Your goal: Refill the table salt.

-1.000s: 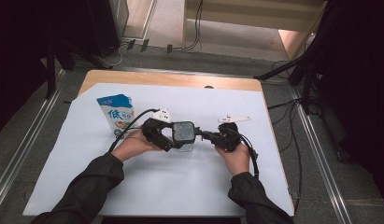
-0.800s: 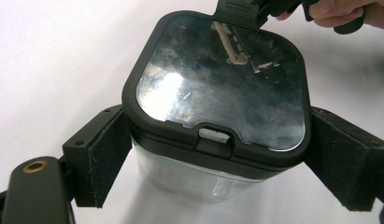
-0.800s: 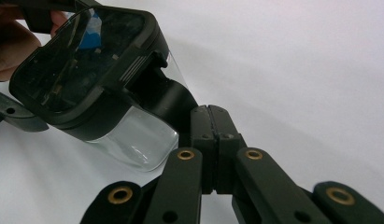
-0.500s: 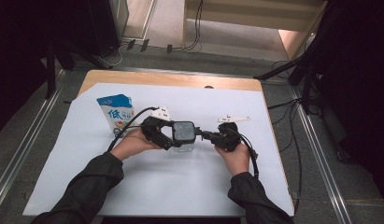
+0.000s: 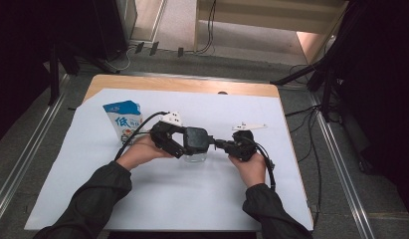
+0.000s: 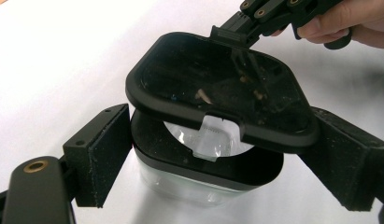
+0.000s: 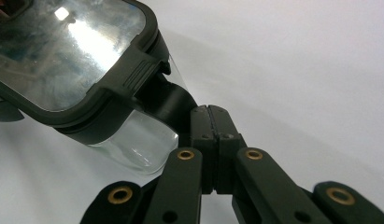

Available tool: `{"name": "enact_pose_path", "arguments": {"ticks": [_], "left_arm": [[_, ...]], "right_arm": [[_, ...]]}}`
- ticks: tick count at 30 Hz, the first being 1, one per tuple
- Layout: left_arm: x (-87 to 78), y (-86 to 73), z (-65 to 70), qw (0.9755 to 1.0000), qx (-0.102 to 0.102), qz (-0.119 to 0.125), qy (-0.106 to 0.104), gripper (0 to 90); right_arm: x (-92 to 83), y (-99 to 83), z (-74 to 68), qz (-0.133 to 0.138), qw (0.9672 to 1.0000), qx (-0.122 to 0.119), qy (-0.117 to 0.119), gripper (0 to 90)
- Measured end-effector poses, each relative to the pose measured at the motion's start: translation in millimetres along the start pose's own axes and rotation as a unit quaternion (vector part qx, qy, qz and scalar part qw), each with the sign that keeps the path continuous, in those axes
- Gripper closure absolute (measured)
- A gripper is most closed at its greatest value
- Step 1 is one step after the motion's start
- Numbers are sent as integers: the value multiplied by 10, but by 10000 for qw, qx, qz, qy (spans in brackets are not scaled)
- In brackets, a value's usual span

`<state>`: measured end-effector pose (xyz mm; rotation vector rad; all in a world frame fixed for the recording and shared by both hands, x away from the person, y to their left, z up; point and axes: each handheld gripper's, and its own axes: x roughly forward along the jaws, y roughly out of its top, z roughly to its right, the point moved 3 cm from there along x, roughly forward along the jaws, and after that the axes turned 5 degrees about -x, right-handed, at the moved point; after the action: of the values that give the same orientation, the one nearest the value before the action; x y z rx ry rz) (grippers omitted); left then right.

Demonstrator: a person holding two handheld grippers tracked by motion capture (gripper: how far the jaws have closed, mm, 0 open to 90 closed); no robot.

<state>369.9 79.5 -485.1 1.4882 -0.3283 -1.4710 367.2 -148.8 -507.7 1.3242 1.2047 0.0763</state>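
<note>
Here, label by label:
Left gripper (image 5: 184, 144): jaws spread wide, one black pad (image 6: 103, 154) against each side of the clear container (image 6: 199, 182), clasping it.
Right gripper (image 5: 219, 145): jaws pressed fully together, pinching a tab at the edge of the lid (image 7: 75, 60).
Container: stands mid-table on the white table cover (image 5: 192, 199), between the two hands; see-through glossy body with rounded corners and a dark band round its mouth.
Lid: rounded square, black matte frame round a shiny clear pane; tilted up on the side away from the right gripper, mouth partly uncovered.
Milk carton (image 5: 123, 119): blue and white, upright, well apart to the left rear.
Table cover: smooth, white, flat.
</note>
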Motion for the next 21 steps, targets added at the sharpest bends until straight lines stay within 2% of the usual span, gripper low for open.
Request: {"name": "enact_pose_path", "arguments": {"ticks": [9, 21], "left_arm": [[-22, 43, 11, 9999, -122, -104, 12, 128], [-57, 95, 45, 9999, -113, -93, 91, 124]], "right_arm": [[3, 0, -1, -2, 10000, -13, -11, 900], [6, -1, -3, -6, 10000, -22, -12, 900]]}}
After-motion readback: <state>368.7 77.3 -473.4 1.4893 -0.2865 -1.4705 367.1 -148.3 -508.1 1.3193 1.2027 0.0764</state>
